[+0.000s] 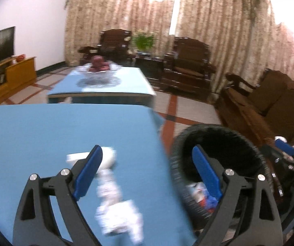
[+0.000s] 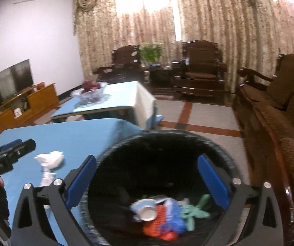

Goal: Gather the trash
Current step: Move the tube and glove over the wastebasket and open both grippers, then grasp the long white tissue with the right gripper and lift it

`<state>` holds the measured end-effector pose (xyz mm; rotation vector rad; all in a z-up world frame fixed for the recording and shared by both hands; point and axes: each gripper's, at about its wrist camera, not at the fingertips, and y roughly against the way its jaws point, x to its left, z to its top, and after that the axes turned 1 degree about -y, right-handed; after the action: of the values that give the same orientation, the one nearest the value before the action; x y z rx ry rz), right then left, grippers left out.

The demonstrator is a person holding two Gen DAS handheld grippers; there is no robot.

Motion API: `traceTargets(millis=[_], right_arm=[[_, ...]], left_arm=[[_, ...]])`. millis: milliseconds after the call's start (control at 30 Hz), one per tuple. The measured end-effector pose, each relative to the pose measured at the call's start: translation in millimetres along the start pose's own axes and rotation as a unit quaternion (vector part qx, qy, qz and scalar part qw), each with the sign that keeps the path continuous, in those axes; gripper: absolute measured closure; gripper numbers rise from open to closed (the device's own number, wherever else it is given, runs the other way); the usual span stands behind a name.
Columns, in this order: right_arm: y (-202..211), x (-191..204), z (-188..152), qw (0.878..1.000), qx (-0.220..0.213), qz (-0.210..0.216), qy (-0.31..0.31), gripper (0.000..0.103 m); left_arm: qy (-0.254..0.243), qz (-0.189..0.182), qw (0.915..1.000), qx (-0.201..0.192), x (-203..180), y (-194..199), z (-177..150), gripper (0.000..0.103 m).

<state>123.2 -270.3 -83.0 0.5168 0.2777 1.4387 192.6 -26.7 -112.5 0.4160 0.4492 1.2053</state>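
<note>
Both pairs of jaws stand spread wide with nothing between the pads: the right gripper (image 2: 147, 176) hangs over the mouth of the black bin (image 2: 224, 149), and the left gripper (image 1: 147, 170) straddles the table edge, one blue finger over the cloth, the other over the bin's rim.

Crumpled white paper (image 1: 116, 207) lies on the blue table (image 1: 44, 127), a blurred, twisted strip with a wider wad at its near end and a rounder white lump (image 1: 108, 155) just beyond the left finger; from the right wrist view it reads as a loose white wad (image 2: 50, 157) with a smaller twist (image 2: 47, 177) in front of it, both resting flat on the cloth, apart from either gripper.

Inside the bin lies trash already collected: a white and blue cup (image 2: 144, 209) on its side, an orange net (image 2: 159, 223), a blue tangle (image 2: 175, 219), a pale green knotted piece (image 2: 196, 211).

The bin stands on the floor just beside the table's right edge; beyond it a second blue table (image 2: 122, 96) bears a glass bowl (image 2: 91, 96) of dark red fruit; dark wooden armchairs (image 2: 204, 71), a sofa (image 2: 280, 102) and patterned curtains (image 2: 208, 20) close the room, with a television (image 2: 11, 82) at left.
</note>
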Motion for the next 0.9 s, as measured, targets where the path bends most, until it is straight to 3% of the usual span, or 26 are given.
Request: traceTargets(millis=[167, 367, 633, 900], right_arm=[[-8.0, 60.8, -8.7, 0.998, 0.011, 0.054, 0.023, 0.006], [-17.3, 123.7, -20.6, 0.993, 0.023, 0.108, 0.049, 0.006], [-35.9, 180.2, -48.9, 0.986, 0.051, 0.135, 0.085, 0.007], [-66.3, 202.1, -75.3, 0.982, 0.096, 0.131, 0.101, 0.018]], left_arm=[[0.011, 0.057, 0.9983, -0.001, 53.3, 26.1, -13.8, 0.016], [0.03, 0.099, 0.9946, 0.005, 105.9, 43.8, -26.5, 0.016], [0.055, 0.132, 0.9895, 0.018, 152.1, 52.5, -45.6, 0.016], [0.066, 0.144, 0.9868, 0.031, 177.1, 49.2, -56.9, 0.016]])
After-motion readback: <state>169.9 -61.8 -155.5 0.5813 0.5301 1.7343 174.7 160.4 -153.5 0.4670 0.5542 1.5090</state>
